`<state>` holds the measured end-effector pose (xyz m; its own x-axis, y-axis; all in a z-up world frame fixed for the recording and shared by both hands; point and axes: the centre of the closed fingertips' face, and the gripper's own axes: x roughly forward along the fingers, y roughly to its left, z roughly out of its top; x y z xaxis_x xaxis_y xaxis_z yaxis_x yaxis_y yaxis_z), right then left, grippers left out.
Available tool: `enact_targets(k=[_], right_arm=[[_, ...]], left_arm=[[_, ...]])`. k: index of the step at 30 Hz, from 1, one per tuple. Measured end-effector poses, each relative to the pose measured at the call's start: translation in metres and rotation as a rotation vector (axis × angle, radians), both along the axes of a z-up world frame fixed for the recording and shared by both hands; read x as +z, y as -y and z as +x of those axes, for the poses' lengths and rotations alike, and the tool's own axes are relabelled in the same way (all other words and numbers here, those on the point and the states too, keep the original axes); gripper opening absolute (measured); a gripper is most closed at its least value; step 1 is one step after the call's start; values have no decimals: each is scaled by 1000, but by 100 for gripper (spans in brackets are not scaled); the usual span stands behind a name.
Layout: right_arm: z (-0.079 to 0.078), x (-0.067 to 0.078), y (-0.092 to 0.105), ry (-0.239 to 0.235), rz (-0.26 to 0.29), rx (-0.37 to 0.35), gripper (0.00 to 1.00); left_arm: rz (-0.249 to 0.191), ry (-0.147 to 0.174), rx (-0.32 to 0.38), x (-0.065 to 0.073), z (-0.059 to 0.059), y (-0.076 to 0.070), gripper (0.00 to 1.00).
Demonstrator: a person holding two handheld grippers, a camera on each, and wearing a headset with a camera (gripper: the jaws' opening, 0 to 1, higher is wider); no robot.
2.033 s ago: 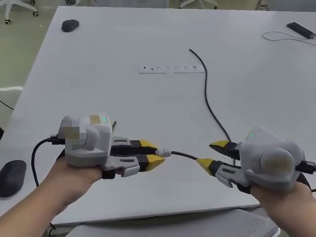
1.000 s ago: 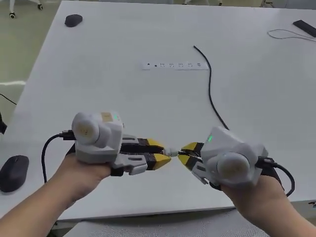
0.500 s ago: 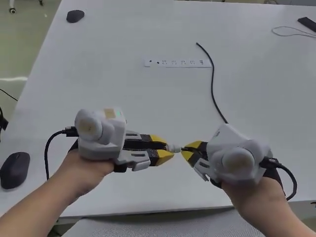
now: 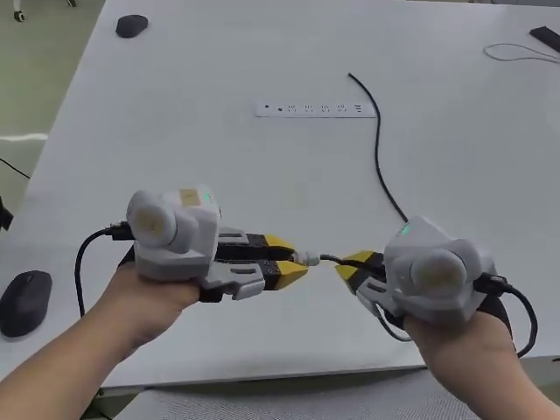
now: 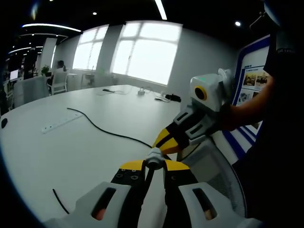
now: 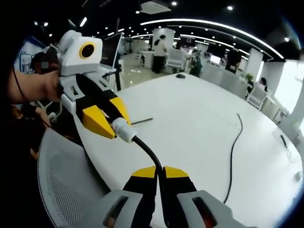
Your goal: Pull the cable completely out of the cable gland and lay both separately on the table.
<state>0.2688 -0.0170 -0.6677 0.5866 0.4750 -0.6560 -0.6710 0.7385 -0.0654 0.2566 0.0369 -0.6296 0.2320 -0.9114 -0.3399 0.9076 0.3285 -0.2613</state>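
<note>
Two claws face each other above the white surface (image 4: 175, 131), on the person's side of the power strip (image 4: 315, 109). The left claw (image 4: 293, 262) is clamped on the white cable gland (image 4: 306, 259). The right claw (image 4: 354, 262) is closed on the black cable (image 4: 378, 157) just beside the gland, with a short bare stretch of cable between the two. The cable is seated in the gland, and both are held clear of the surface. Beyond the right claw the cable trails across the surface, and its far end lies just beside the power strip's right end.
</note>
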Motion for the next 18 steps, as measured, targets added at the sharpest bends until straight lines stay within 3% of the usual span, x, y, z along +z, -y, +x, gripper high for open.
enact_targets(k=[7,10,15,18], right_arm=[[6,-17,25,-59,41,-110,0],[6,-29,34,-112,84,-188,0],[2,-41,44,-165,120,-232,0],[3,-41,45,-159,118,-235,0]], left_arm=[[-5,-2,-4,1,0,1,15],[-4,0,-6,1,0,1,15],[0,-7,-10,-1,-3,0,15],[-4,-13,-12,-1,-4,0,15]])
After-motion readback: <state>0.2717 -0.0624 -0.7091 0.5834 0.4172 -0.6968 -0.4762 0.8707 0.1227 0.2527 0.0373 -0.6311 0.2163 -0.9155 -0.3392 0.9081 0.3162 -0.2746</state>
